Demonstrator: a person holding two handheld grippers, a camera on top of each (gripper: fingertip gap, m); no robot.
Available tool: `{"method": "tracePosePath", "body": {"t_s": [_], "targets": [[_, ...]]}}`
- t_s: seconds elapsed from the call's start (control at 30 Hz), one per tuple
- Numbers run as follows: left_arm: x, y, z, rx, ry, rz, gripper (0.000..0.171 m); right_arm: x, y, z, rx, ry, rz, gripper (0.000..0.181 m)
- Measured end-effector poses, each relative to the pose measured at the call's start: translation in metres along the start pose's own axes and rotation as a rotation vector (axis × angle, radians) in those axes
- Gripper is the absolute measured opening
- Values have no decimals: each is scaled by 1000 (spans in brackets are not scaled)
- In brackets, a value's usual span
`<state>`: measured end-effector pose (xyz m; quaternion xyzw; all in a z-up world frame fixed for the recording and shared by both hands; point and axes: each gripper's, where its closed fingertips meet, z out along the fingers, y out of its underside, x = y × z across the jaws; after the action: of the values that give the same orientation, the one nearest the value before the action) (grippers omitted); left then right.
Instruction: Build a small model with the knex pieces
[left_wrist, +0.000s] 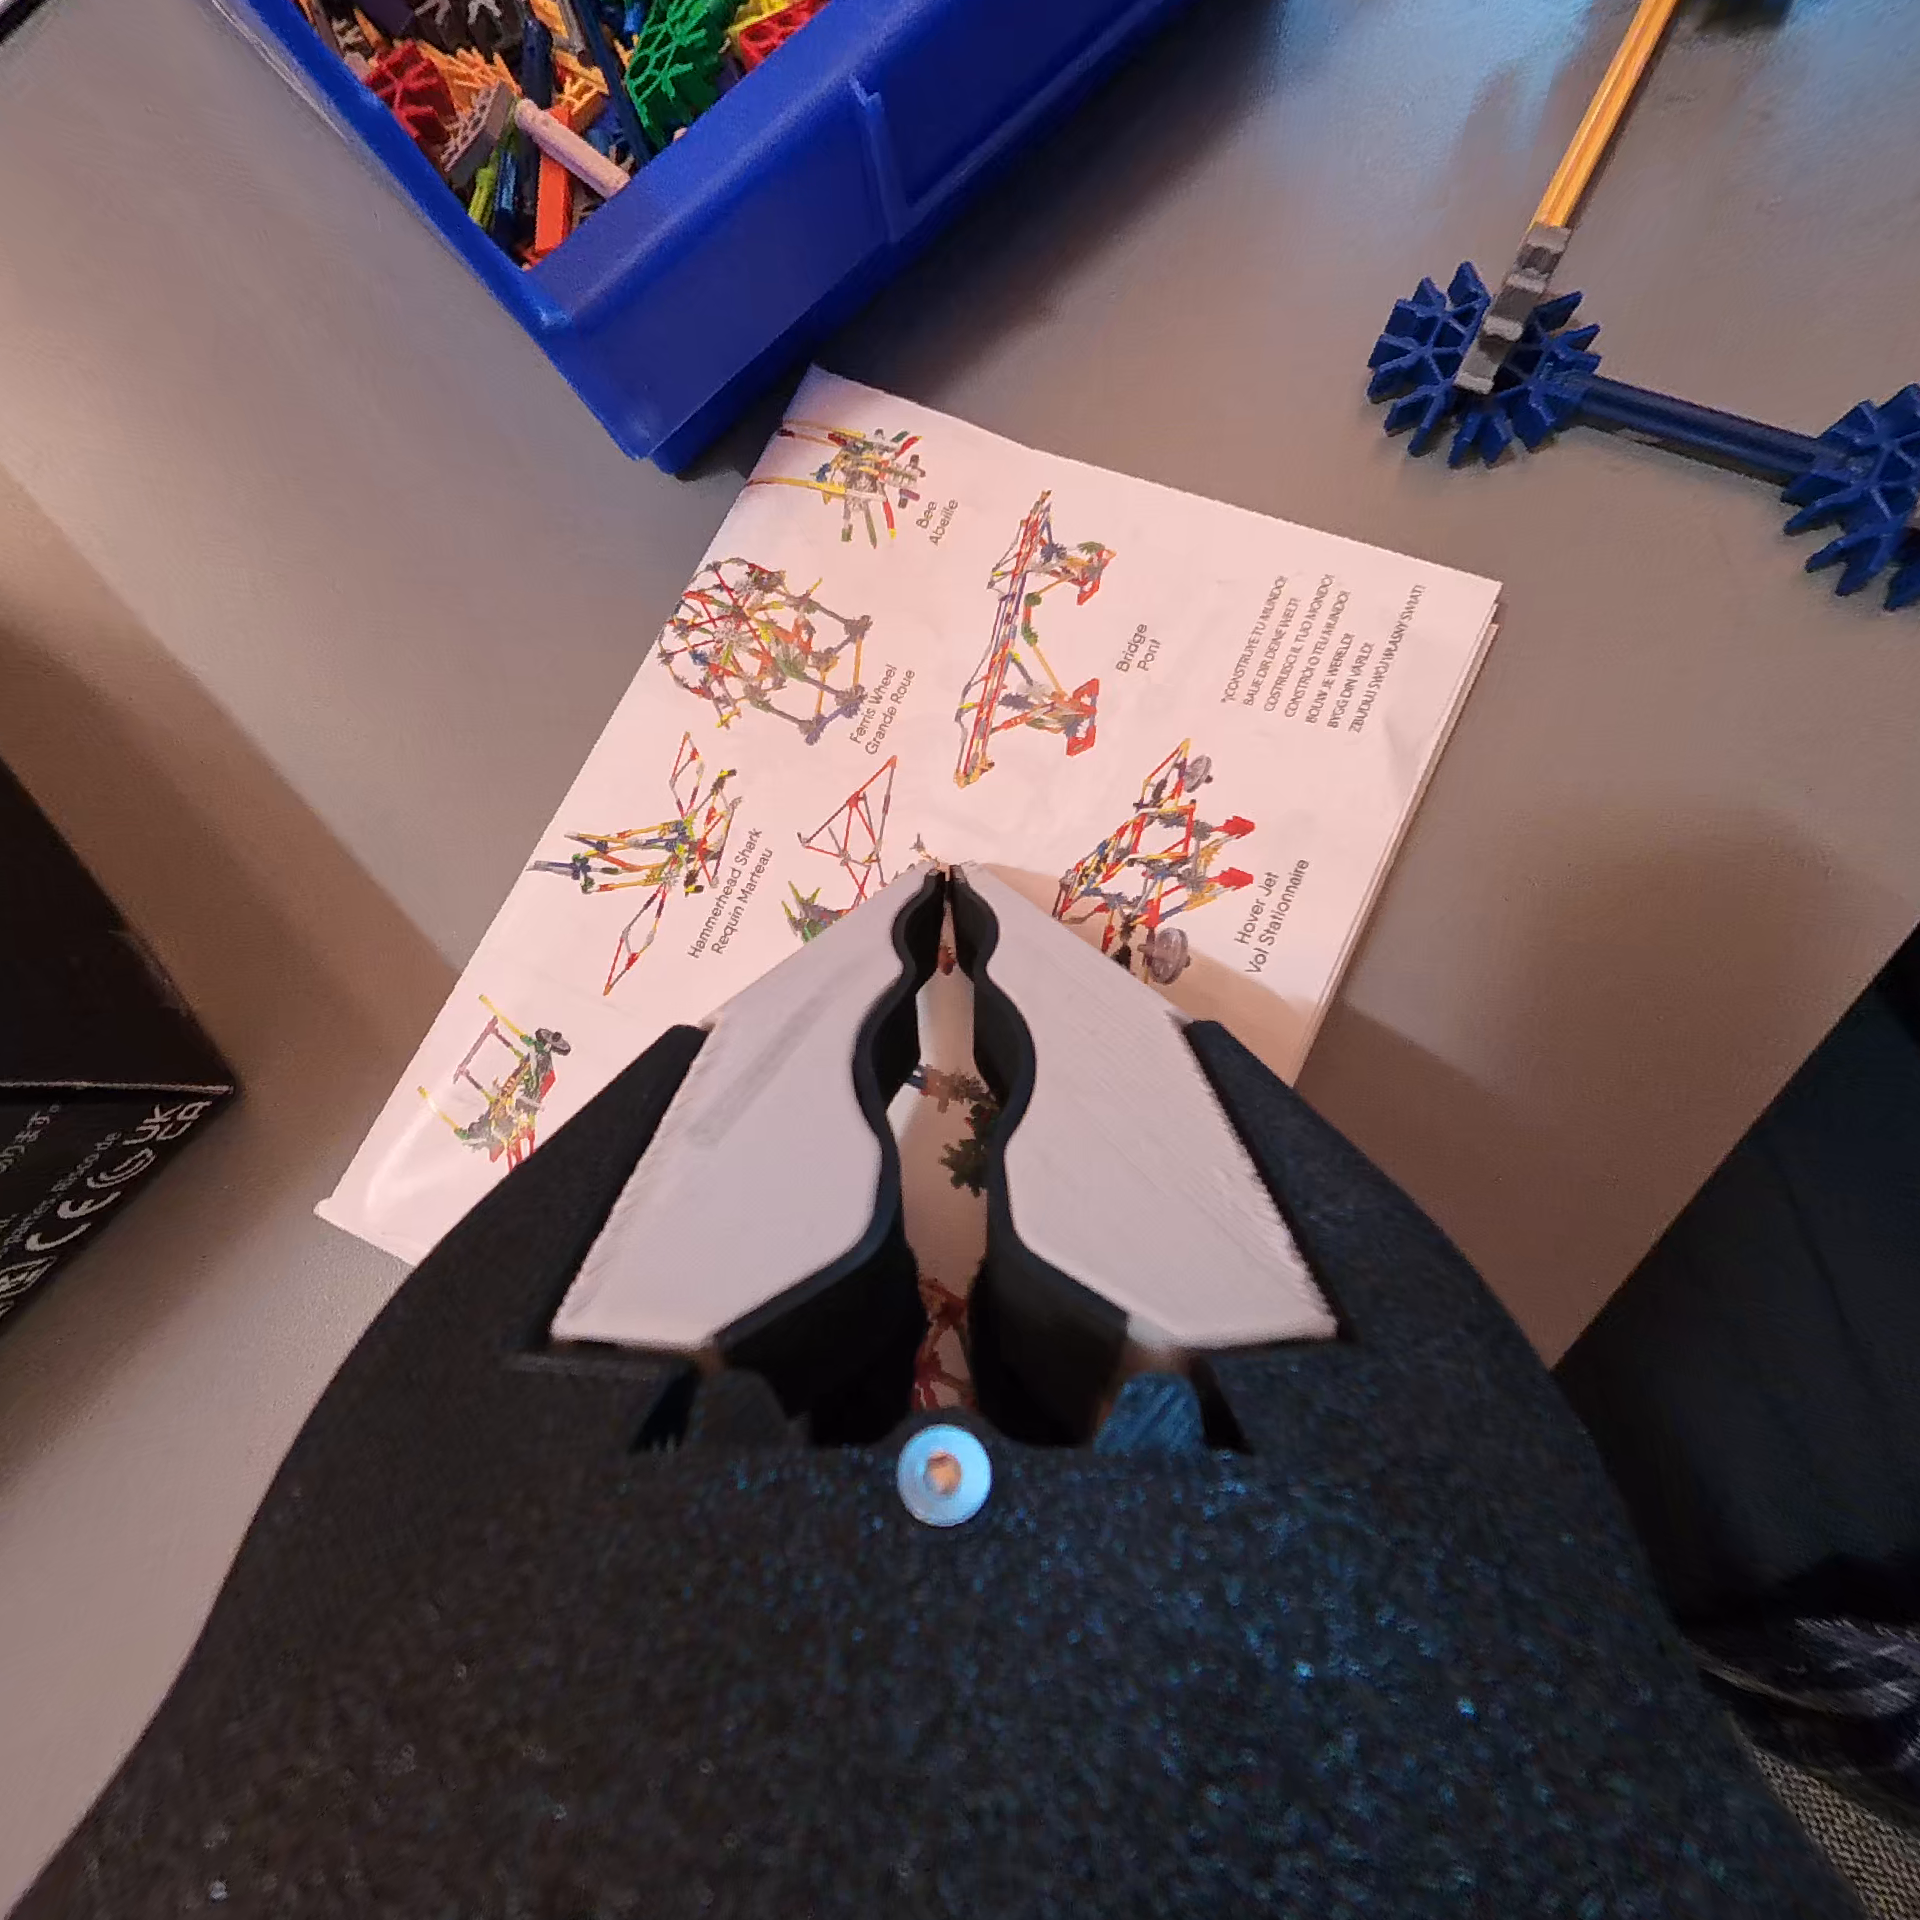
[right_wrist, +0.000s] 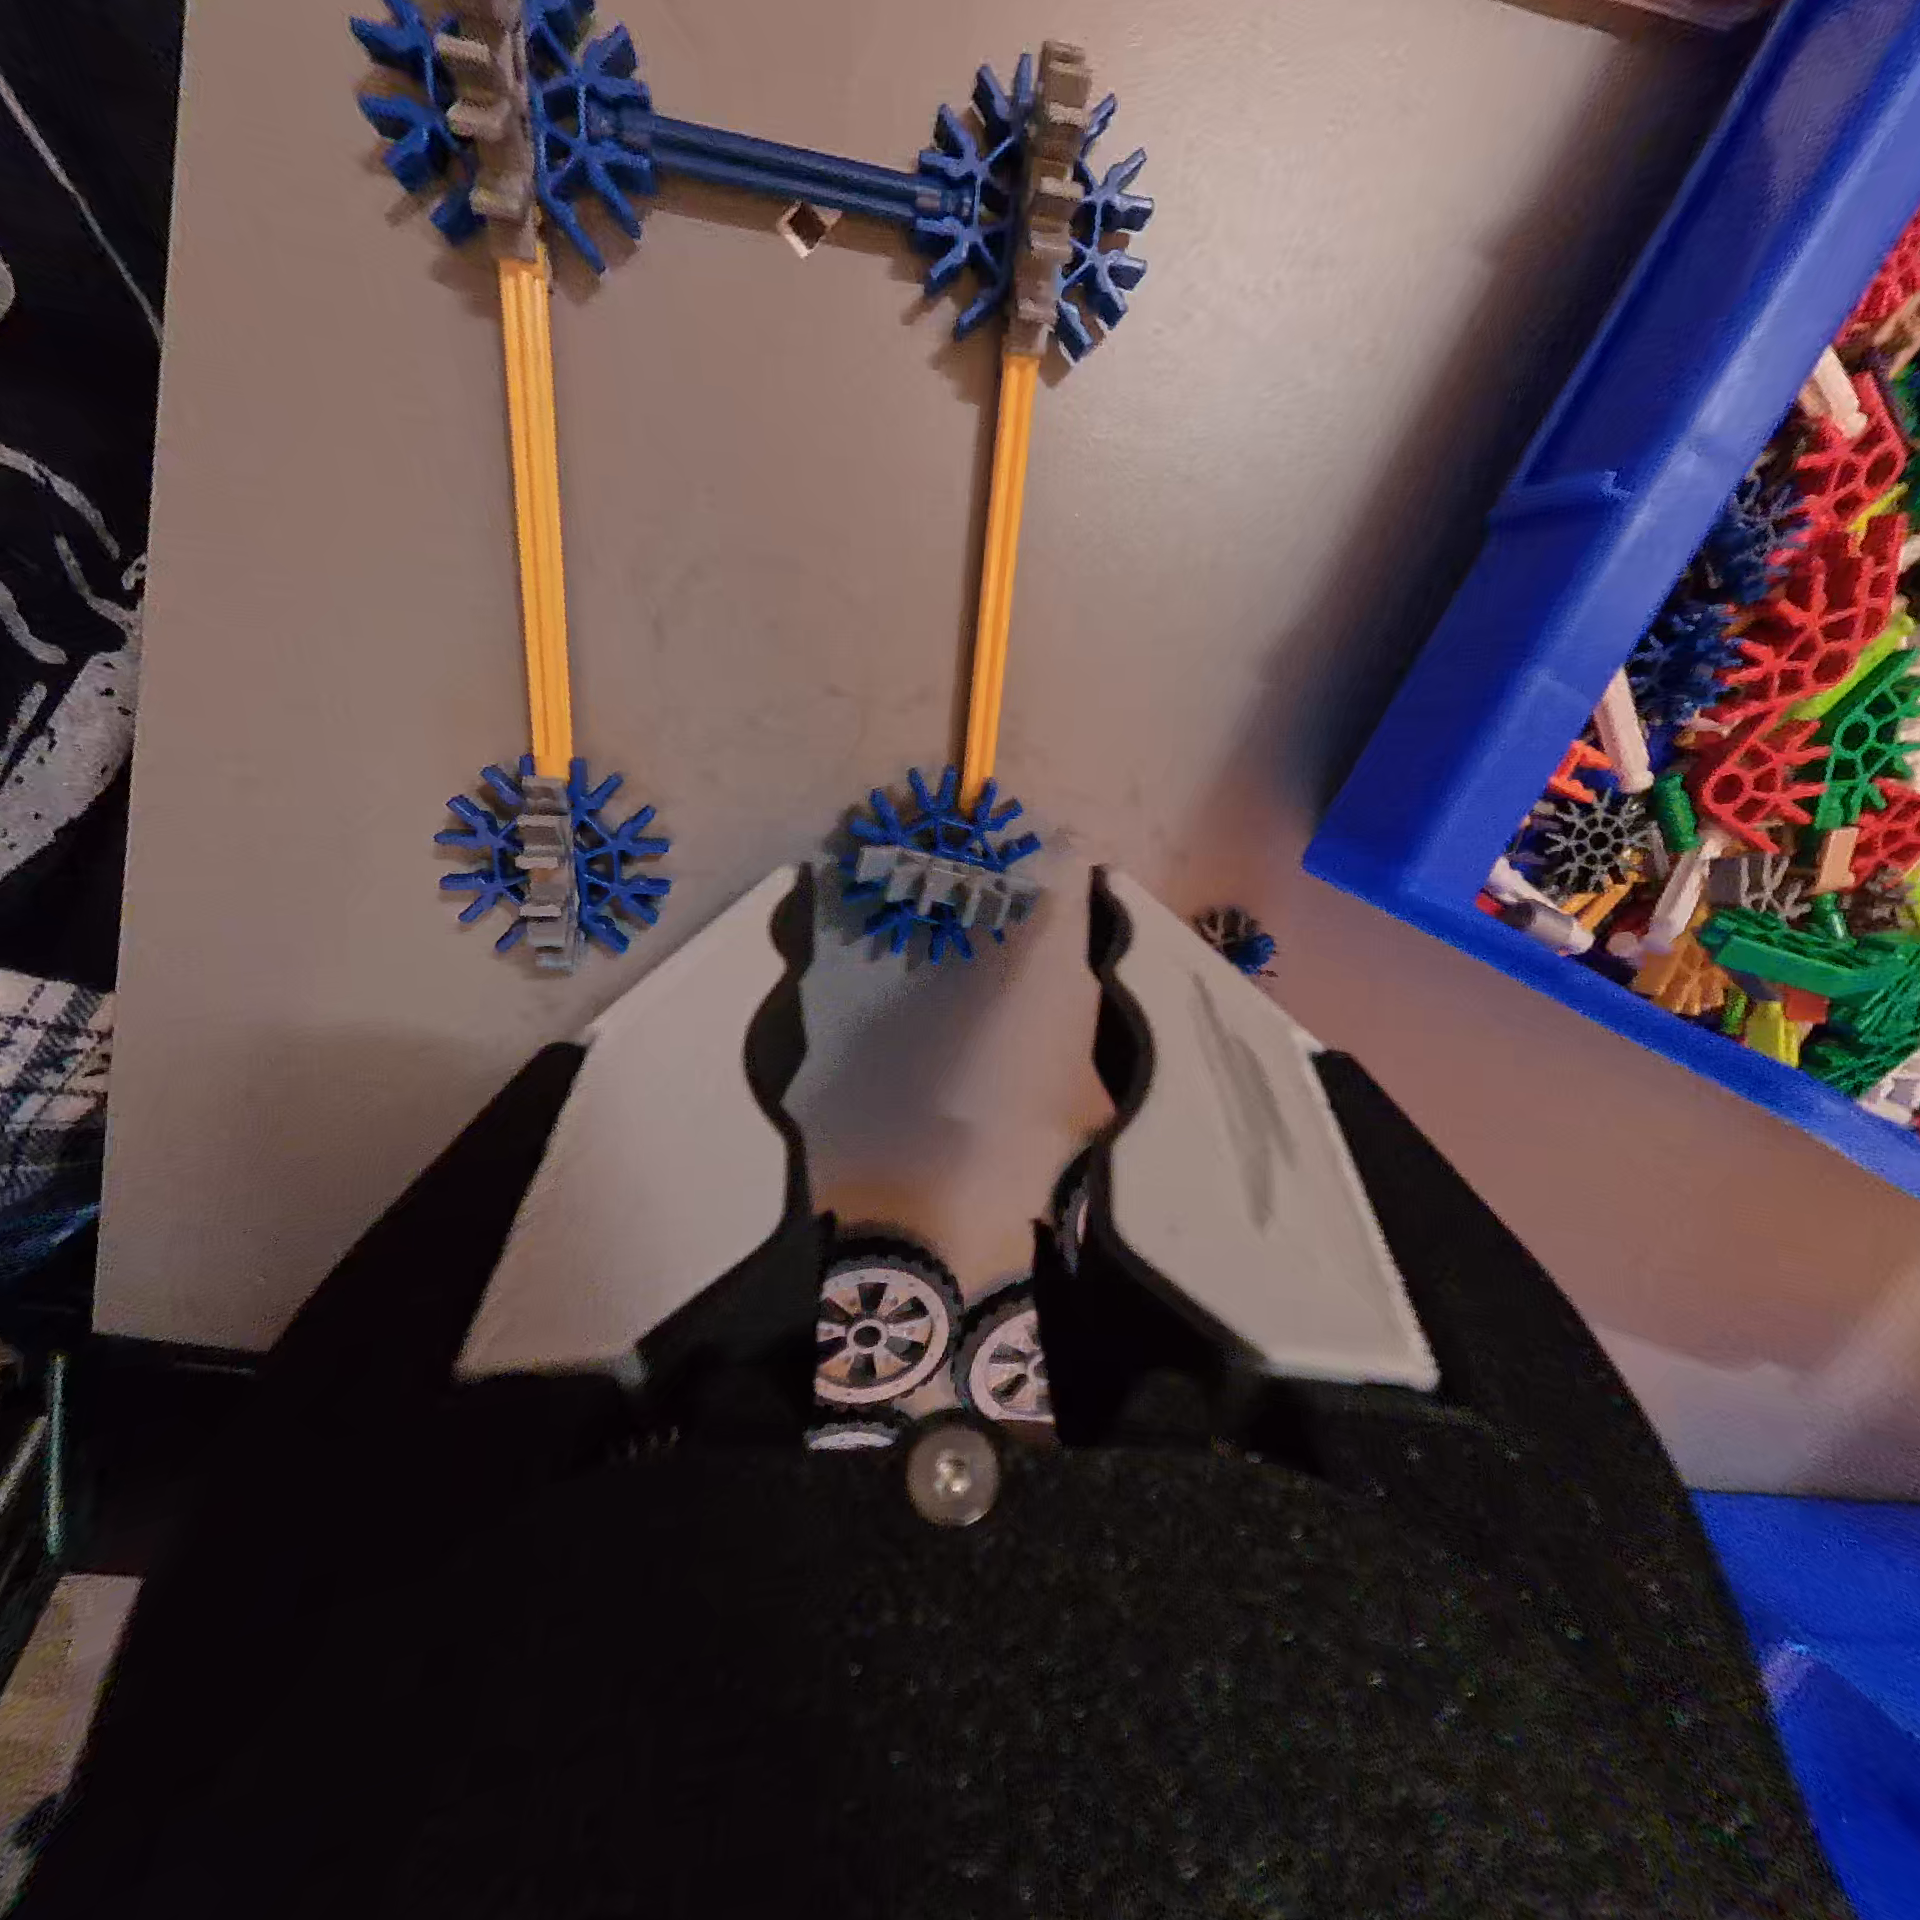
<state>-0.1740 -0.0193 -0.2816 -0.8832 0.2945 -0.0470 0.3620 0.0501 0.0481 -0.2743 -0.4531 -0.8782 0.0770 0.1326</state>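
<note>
— Frame of rods and connectors: it lies flat on the desk straight ahead of the right gripper, two yellow rods running away from the jaws to a blue crossbar. Its near-right blue connector with the grey clip sits just beyond the tips, about in line with the gap.

— And those jaws?

— Wide apart, holding nothing. Behind the tips, low between the fingers, small spoked wheels lie on the desk. A loose dark-blue piece rests just right of the right tip, and the blue bin of mixed parts is farther right, likely kept within reach.

— The left gripper?

— Jaws pressed together at the tips, nothing between them that I can see, hovering above a printed leaflet showing model pictures with captions, which I'll not repeat. A black box with small printed marks is left of the jaws.
</note>
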Motion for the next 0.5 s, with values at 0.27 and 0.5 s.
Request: {"method": "tracePosePath", "body": {"t_s": [0.27, 0.5], "targets": [[1, -2, 2, 3, 16, 0, 0, -1, -1, -5, 38, 42, 133, 50], [3, -5, 4, -4, 19, 7, 0, 4, 6, 1, 37, 80, 170, 37]]}}
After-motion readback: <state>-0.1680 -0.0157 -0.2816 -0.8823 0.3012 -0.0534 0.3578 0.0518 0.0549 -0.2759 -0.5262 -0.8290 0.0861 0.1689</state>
